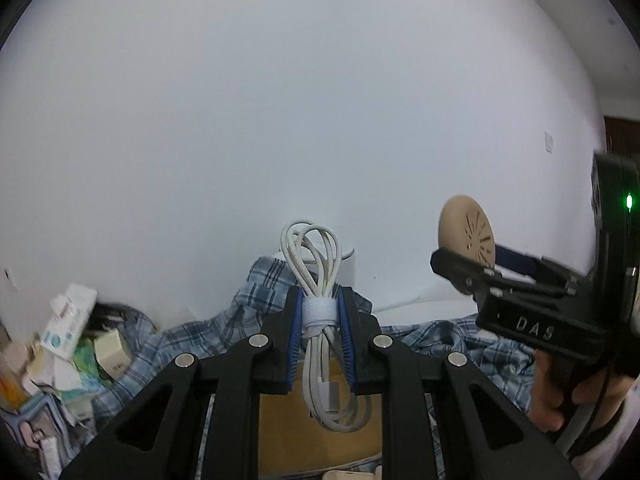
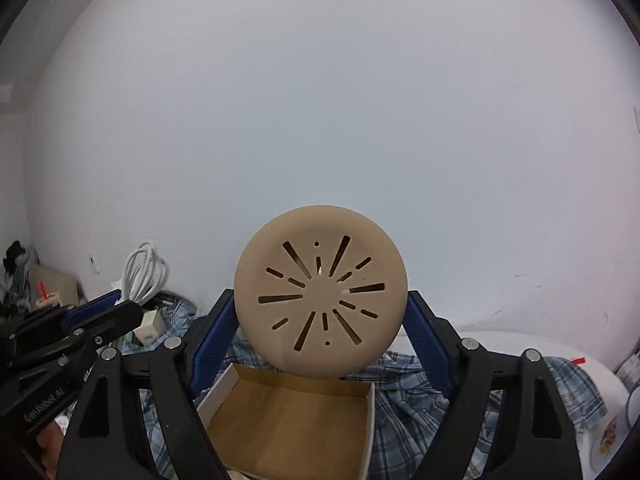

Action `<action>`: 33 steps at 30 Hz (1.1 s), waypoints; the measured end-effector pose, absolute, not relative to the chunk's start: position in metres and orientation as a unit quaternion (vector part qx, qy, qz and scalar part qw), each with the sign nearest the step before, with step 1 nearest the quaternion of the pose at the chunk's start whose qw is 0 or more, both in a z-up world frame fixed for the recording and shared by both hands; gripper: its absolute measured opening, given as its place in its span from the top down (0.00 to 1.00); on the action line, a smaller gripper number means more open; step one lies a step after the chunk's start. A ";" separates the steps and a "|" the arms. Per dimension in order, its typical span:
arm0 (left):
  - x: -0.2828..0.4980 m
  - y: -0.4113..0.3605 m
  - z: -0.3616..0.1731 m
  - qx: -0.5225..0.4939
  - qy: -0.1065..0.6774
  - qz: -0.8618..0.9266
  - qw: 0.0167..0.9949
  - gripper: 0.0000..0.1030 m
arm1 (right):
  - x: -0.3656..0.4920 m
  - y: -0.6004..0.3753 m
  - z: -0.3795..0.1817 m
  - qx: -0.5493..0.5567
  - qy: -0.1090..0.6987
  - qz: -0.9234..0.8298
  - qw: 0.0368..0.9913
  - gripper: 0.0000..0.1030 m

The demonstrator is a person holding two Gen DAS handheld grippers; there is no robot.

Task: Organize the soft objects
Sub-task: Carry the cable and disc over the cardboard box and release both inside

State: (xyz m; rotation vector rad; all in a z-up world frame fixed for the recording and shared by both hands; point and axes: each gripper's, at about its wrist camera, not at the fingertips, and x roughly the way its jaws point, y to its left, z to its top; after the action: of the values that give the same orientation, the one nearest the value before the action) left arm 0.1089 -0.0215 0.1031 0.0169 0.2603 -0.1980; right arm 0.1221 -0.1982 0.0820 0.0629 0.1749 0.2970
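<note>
We face a plain white wall (image 2: 320,100) above a bed draped in rumpled blue-and-white plaid cloth (image 2: 404,412). On the cloth, below both tools, sits an open shallow cardboard box (image 2: 280,420) with white outer walls; what we can see of its brown floor is bare, so sorting looks barely begun. At far left, a heap of small cartons and papers (image 1: 72,344) waits, apparently unsorted. Our right gripper (image 2: 320,320) stands wide, its blue pads clamping the edges of a round beige slotted disc (image 2: 320,292), held upright over the box. Our left gripper (image 1: 319,336) is pinched tight around a bundled white braided cable (image 1: 316,280), at its strap, also above the box. Both items seem ready for placing.
</note>
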 end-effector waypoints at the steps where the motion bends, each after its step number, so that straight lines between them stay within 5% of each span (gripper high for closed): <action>1: 0.113 -0.019 0.100 0.005 0.136 -0.098 0.986 0.82 | 0.126 -0.198 0.080 0.034 0.089 0.147 0.985 0.22; 18: 0.212 0.001 0.004 -0.028 0.338 -0.106 0.935 0.81 | 0.205 -0.177 -0.022 0.034 0.275 0.189 0.942 0.22; 33: 0.248 0.015 -0.052 -0.014 0.407 -0.079 0.910 0.81 | 0.221 -0.155 -0.080 -0.008 0.357 0.203 0.912 0.22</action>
State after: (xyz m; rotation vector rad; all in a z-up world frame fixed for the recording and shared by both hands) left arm 0.2476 0.0148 -0.0522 -0.0289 0.8396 -0.1619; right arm 0.2213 -0.1545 -0.0805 -0.0155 0.7362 0.4193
